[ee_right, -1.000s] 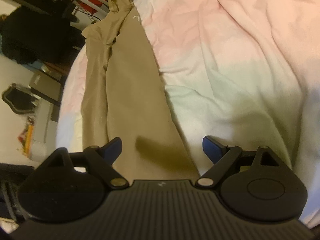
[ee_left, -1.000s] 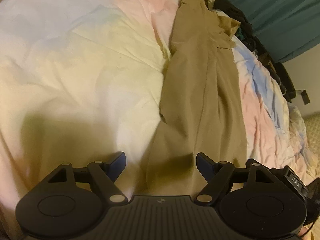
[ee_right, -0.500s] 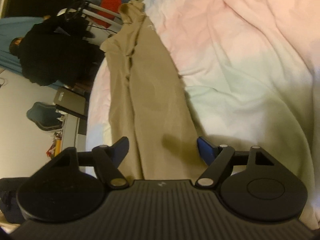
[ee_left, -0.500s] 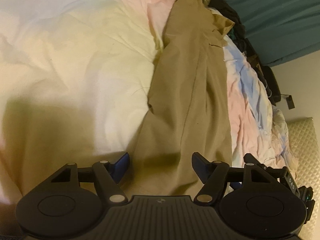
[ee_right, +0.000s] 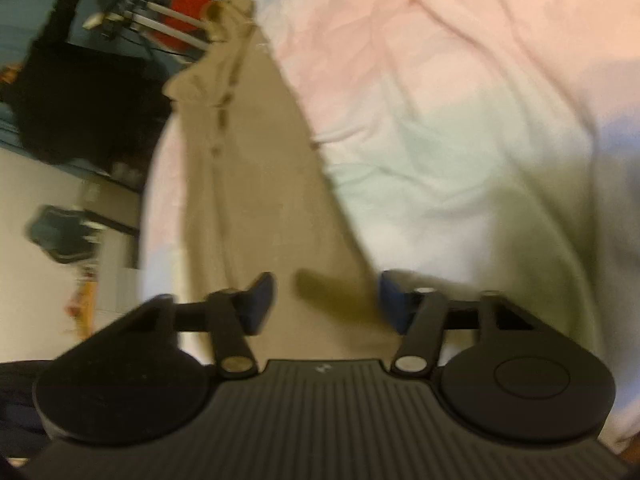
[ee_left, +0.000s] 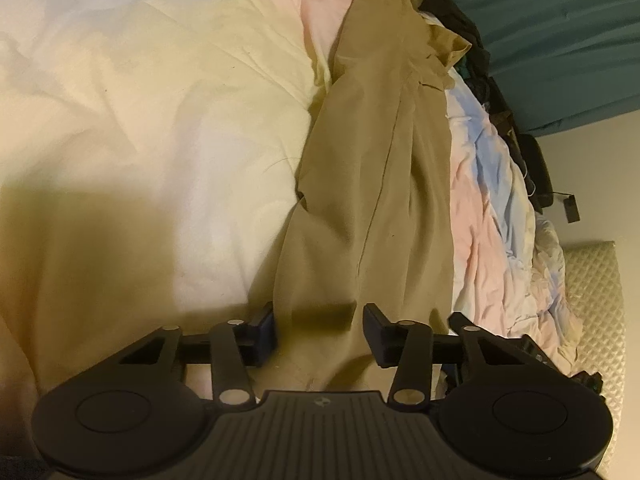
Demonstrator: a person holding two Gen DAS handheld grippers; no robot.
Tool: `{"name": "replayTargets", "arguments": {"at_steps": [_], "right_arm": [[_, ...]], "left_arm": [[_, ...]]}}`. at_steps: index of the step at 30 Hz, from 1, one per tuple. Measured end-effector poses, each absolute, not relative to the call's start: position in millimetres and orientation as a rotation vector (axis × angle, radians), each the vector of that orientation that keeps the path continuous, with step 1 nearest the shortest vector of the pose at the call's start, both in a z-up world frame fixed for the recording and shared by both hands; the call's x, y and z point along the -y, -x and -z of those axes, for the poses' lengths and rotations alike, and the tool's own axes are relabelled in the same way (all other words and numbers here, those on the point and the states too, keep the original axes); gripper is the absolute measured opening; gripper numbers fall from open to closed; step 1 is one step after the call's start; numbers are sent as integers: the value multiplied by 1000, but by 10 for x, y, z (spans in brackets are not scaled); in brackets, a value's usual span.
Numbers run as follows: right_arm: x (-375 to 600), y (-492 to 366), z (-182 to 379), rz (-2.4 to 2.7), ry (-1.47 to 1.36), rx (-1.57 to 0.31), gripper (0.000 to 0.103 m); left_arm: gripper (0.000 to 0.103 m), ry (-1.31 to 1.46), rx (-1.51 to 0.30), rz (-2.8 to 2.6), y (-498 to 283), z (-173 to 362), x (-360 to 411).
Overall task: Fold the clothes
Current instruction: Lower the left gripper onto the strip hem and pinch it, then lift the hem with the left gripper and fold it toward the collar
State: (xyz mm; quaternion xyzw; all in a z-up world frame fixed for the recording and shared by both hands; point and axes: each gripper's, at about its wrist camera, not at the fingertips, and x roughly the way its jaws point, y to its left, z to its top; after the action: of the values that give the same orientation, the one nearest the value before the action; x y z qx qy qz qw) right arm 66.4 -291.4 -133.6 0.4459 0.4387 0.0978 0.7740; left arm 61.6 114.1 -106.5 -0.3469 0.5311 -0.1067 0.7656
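Gripping: near hem of long khaki cloth trousers (ee_left: 372,184) on pastel quilted bedspread (ee_left: 160,120).
Left gripper (ee_left: 319,330): half-open, closing around hem cloth, not yet pinched.
Right gripper (ee_right: 326,300): half-open, closing over the hem's other corner; blurred.
Advice: pinch both layers together, level with each other.

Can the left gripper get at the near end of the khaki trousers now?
Probably yes. The left gripper already has the trousers' near end between its closing fingers, with only the pastel bedcover beneath.

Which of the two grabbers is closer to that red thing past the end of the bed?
Right. The right gripper faces the red item beyond the khaki trousers. The left gripper's view looks along the trousers and never shows it.
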Motion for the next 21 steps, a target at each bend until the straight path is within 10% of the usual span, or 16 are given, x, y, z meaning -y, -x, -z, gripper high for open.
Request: {"name": "replayTargets", "arguments": {"at_steps": [15,18,21], "right_arm": [[2823,-407,1444,-180,-1015,-1059,53],[2823,-453,1422,-185,-1040,-1073,48],[2833,-445,1393,-186,-1036,-1095,19]], "left_arm": [[60,710,-1243,255,-588,1127,-1106],[44,717,-1269,253,-591,1118,-1109],[17,709,-1282,240,-596,1098,-1117]]}}
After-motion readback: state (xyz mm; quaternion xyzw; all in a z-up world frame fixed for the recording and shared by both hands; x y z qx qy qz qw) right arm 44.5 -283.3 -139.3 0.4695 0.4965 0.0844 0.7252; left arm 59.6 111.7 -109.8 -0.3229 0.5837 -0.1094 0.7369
